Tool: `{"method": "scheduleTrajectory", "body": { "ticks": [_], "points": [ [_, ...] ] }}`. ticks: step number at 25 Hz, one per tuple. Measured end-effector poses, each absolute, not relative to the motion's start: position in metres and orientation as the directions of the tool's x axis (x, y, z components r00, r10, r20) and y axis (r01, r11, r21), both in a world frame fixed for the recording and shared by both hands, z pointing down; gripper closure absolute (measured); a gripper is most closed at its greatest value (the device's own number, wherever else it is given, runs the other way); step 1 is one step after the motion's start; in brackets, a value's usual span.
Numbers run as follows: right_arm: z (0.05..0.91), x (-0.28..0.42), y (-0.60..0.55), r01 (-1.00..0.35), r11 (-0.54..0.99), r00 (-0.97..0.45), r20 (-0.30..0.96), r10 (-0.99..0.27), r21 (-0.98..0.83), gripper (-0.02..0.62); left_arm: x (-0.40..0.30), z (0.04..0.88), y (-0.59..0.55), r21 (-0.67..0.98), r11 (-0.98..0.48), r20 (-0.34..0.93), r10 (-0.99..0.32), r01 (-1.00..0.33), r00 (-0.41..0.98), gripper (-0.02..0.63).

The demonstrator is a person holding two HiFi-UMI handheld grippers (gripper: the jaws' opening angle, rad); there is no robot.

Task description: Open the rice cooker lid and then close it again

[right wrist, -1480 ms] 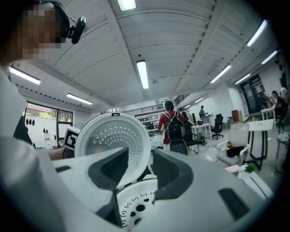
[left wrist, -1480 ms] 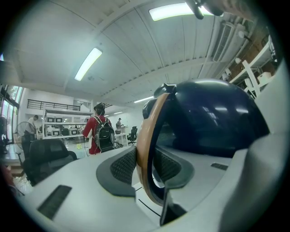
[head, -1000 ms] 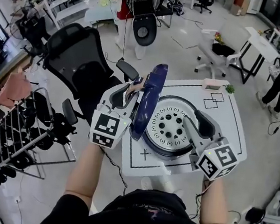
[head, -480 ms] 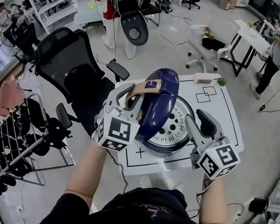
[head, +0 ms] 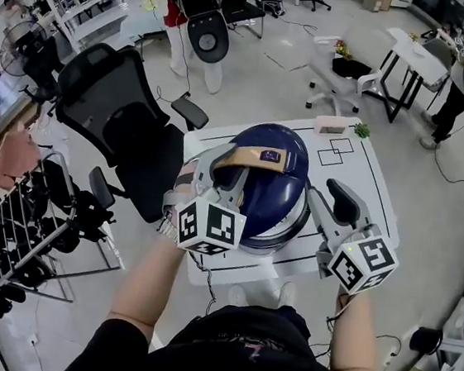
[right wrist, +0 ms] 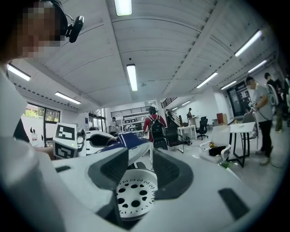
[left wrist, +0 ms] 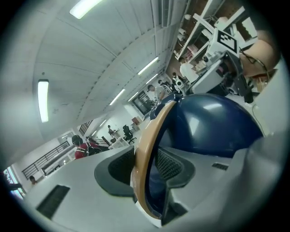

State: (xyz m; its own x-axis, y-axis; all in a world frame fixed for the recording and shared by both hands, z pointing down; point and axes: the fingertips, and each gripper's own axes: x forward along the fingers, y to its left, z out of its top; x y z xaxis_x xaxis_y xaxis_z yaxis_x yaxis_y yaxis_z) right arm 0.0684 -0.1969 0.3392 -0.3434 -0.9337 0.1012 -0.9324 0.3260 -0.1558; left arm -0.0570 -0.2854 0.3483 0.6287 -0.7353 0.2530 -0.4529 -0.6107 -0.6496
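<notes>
The dark blue rice cooker lid [head: 270, 181] sits low over the pot at the middle of the frame, on a white table [head: 368, 192]. Its perforated inner plate [right wrist: 136, 192] shows through the gap. The left gripper [head: 221, 171] has the tan handle [head: 243, 158] between its fingers, which have just been opening and sit loosely round it. The right gripper [head: 330, 204], at the cooker's right, has its fingers apart and holds nothing.

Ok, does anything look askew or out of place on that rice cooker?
The navy lid sits tilted, not seated: its right edge is raised, leaving the white perforated plate visible under it. Nothing spilled or damaged.
</notes>
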Motion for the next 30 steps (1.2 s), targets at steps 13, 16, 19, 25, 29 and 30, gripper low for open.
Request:
{"method": "scheduleTrajectory", "body": {
  "ticks": [13,16,19,25,29,30],
  "points": [
    [0.355,0.099,-0.2,-0.905,0.385,-0.41,0.123,-0.904,-0.182,0.424,-0.016,0.38,-0.269,-0.765,-0.557,0.32,-0.764,-0.322,0.56,0.453],
    [0.361,0.1,-0.2,-0.896,0.401,-0.428,0.13,-0.894,-0.191,0.423,-0.01,0.387,-0.266,-0.785,-0.545,0.332,-0.772,-0.296,0.542,0.453],
    [0.365,0.102,-0.2,-0.89,0.409,-0.438,0.133,-0.889,-0.2,0.425,-0.007,0.393,-0.263,-0.8,-0.535,0.342,-0.778,-0.271,0.527,0.451],
    [0.369,0.111,-0.198,-0.886,0.411,-0.443,0.131,-0.887,-0.215,0.424,-0.001,0.402,-0.262,-0.819,-0.522,0.357,-0.787,-0.236,0.504,0.449],
    [0.372,0.116,-0.197,-0.884,0.413,-0.446,0.135,-0.885,-0.219,0.423,0.005,0.409,-0.261,-0.825,-0.521,0.367,-0.789,-0.22,0.494,0.446],
    [0.373,0.117,-0.197,-0.883,0.413,-0.448,0.136,-0.884,-0.22,0.423,0.007,0.411,-0.26,-0.827,-0.519,0.369,-0.789,-0.214,0.491,0.446]
  ]
}}
